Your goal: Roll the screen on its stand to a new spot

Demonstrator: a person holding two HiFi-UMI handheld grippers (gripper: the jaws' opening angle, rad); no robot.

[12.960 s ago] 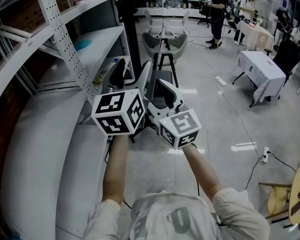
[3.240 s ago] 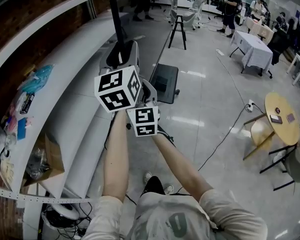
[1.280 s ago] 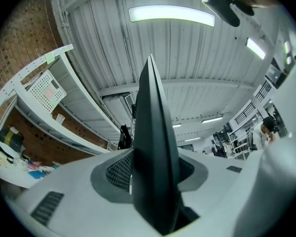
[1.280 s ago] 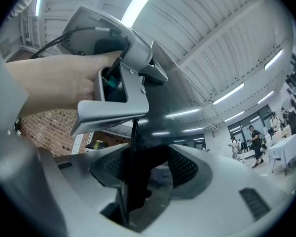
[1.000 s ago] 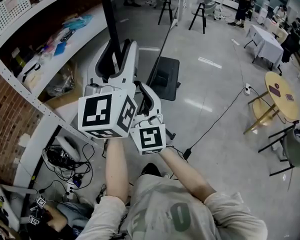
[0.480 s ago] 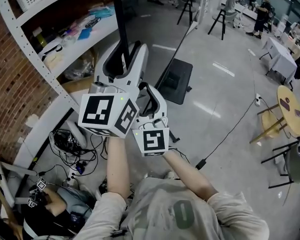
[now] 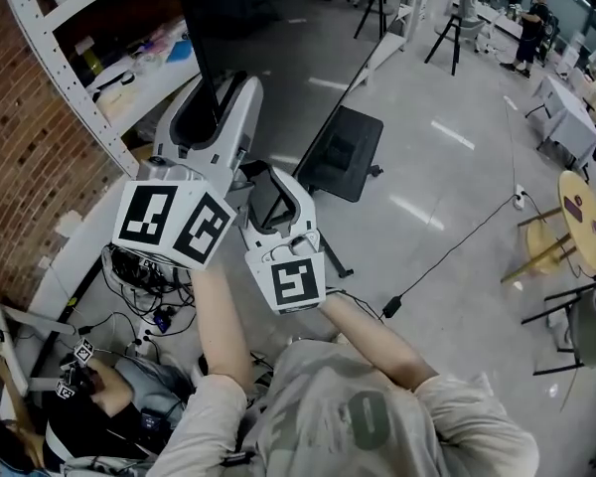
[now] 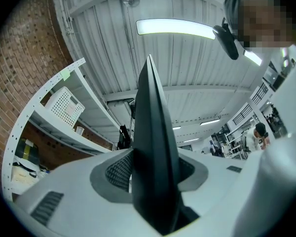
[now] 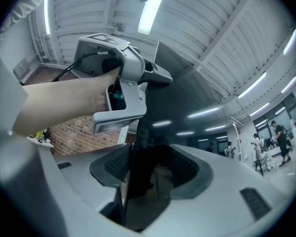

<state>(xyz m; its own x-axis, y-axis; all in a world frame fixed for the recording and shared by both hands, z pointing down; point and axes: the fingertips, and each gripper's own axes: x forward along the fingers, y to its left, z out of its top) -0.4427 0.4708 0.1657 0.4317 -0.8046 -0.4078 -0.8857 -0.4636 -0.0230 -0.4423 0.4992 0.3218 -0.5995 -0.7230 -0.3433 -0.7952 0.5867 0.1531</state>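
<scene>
The screen (image 7: 278,68) stands upright on its stand (image 7: 344,153) on the floor (image 7: 447,97), close beside the white shelf (image 7: 74,63) that runs along the floor's left edge, with the dark base plate reaching out toward the open room. The left gripper (image 7: 211,95) is clamped on the panel's near edge, which fills the gap between its jaws in the left gripper view. The right gripper (image 7: 276,182) sits just below it on the same edge. Its jaws have just been opening, and though the thin edge is between them, the pads look slack on it rather than pressing (so the hold seems to rest on one side only). From here the likeliest trouble is the tall panel swaying or twisting about that single grip if it is pushed before the right side bites. A second risk lies low down: a tangle of cables (image 7: 139,266) sits at the foot of the shelf, and a cord (image 7: 447,251) trails across the floor to the right. Either could catch under the base and stop it short while the top carries on, tipping the screen. Steering too near the shelf could also knock the panel's far edge against it.
</scene>
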